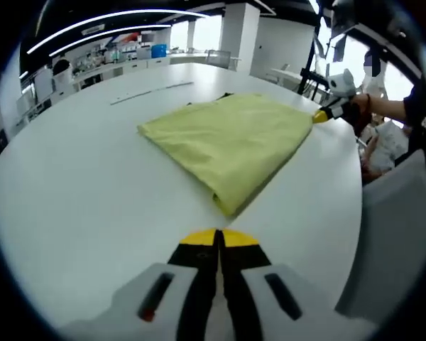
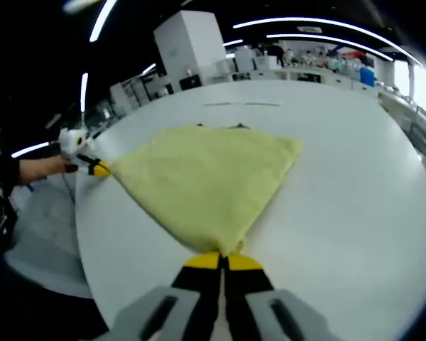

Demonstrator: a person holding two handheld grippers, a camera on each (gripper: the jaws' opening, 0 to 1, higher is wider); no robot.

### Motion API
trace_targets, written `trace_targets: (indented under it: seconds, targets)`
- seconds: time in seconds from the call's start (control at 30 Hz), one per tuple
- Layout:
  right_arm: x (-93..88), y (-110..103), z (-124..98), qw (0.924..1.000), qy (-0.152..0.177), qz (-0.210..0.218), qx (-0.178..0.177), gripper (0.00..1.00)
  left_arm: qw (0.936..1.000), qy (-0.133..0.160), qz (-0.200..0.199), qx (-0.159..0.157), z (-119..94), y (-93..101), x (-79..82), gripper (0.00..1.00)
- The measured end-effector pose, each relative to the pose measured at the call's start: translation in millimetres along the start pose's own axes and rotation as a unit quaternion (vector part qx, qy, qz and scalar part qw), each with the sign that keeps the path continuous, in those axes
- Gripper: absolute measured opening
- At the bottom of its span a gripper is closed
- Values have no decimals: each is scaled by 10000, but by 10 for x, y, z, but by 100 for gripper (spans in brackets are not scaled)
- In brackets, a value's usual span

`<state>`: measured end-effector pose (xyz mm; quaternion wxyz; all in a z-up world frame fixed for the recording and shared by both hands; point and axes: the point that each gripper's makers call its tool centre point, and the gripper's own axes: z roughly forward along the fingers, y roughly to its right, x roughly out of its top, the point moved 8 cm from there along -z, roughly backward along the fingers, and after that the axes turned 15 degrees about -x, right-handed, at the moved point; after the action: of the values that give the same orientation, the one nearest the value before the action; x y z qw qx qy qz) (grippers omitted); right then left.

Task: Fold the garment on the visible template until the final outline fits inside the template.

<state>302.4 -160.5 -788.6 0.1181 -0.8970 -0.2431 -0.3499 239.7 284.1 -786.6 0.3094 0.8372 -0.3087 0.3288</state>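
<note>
A yellow-green cloth garment [image 1: 231, 138], folded into a flat four-sided shape, lies on a wide white round table [image 1: 78, 192] in a bright, open room with benches and shelving along the far wall. In the left gripper view, the left gripper [image 1: 218, 238], with yellow tips on black jaws, has its jaws pressed together with nothing between them, and it hovers over bare table just short of the garment's nearest corner, not touching it. At the garment's far right corner in that view, another yellow-tipped gripper [image 1: 321, 115] held by a person's hand [image 1: 361, 108] meets the cloth edge. In the right gripper view, the right gripper [image 2: 222, 261] has its yellow tips closed at the nearest corner of the garment [image 2: 206, 181], and the cloth edge meets the tips; whether fabric is actually pinched between them I cannot tell. A similar gripper [image 2: 99, 168] in a hand [image 2: 50, 169] sits at the cloth's left corner in that view. A thin dark sliver [image 2: 220, 127] peeks out along the garment's far edge; what it is I cannot tell.
</note>
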Motion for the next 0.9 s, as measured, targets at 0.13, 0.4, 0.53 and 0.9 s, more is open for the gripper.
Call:
trace_targets:
  seconds: [0.13, 0.4, 0.53, 0.9]
  targets:
    - [12, 17, 14, 9999, 5, -74, -88, 0, 9999, 131, 12, 75, 2, 18, 11, 0]
    - [75, -19, -93, 9995, 242, -16, -199, 42, 9977, 588, -117, 307, -71, 46, 85, 25]
    - [155, -77, -187, 9991, 373, -39, -215, 62, 9967, 681, -50, 439, -120, 120, 149, 46]
    - [483, -332, -754, 9957, 841, -143, -373, 100, 9885, 1291, 52, 787, -517, 446, 488, 93]
